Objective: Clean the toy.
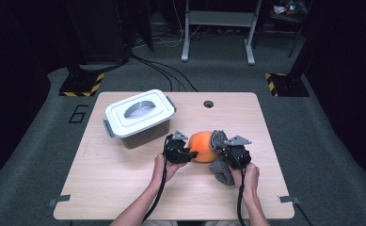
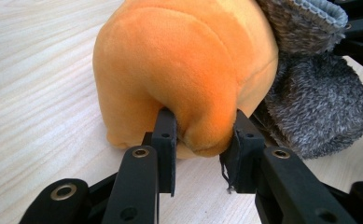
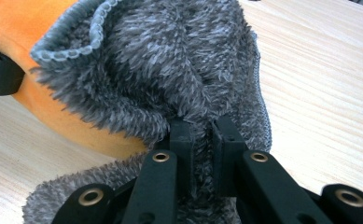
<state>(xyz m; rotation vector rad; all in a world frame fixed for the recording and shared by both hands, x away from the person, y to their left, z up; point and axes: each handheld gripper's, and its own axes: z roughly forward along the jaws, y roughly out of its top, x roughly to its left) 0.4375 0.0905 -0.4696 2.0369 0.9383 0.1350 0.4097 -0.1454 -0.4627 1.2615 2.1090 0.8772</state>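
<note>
The left gripper point(image 2: 202, 135) pinches the orange plush point(image 2: 184, 70) while the right gripper point(image 3: 202, 135) pinches the grey sock's point(image 3: 170, 70) cuff, which covers only the plush's right end, so most pulling remains.

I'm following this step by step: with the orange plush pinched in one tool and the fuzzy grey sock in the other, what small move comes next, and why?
Probably the right tool should draw the grey sock a little further over the orange plush. The sock's open cuff already laps the plush's end, the left tool pinches a fold of the plush to steady it, and most of the plush is bare.

plush point(image 1: 200, 145) between tongs | sock point(image 1: 222, 170) right | box point(image 1: 139, 117) behind-left
</note>
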